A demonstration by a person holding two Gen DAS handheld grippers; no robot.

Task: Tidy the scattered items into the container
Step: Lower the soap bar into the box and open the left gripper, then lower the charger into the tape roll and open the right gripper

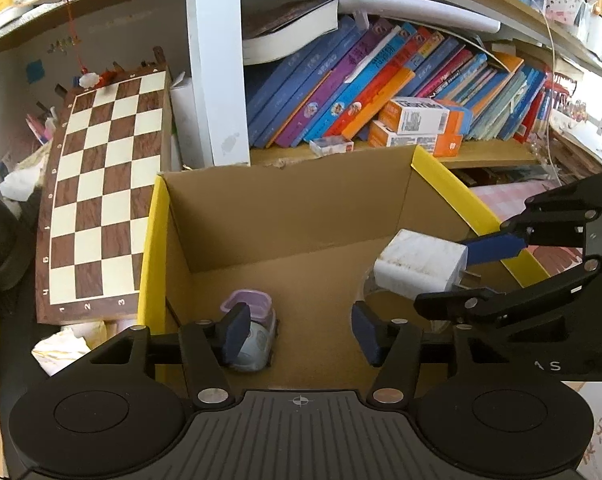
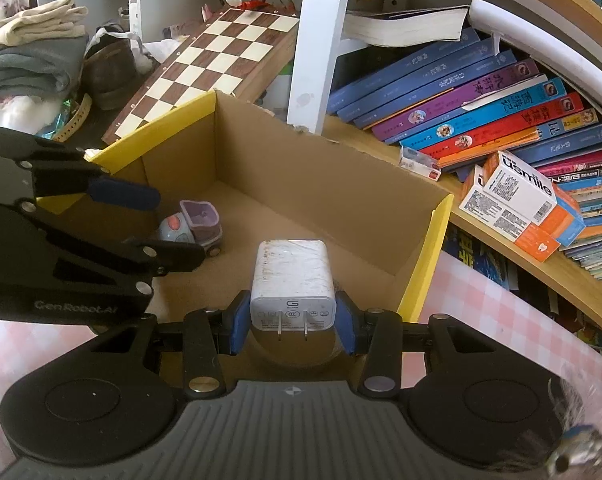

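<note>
A: Our right claw [image 2: 293, 322] clamps the charger [image 2: 291, 280] over the box [image 2: 425, 256].

B: Our left claw [image 1: 301, 330] stands apart; the toy car [image 1: 253, 330] lies inside.

A: If we release crooked, the charger may strike that car.

In your left wrist view, the left gripper's blue pad [image 1: 237, 334] covers part of the toy car [image 1: 257, 340]. The right gripper's lower finger [image 1: 457, 302] hides the white charger's [image 1: 421, 266] underside. In your right wrist view, the object at the lower right corner [image 2: 581, 452] is blurred and cut off.
</note>
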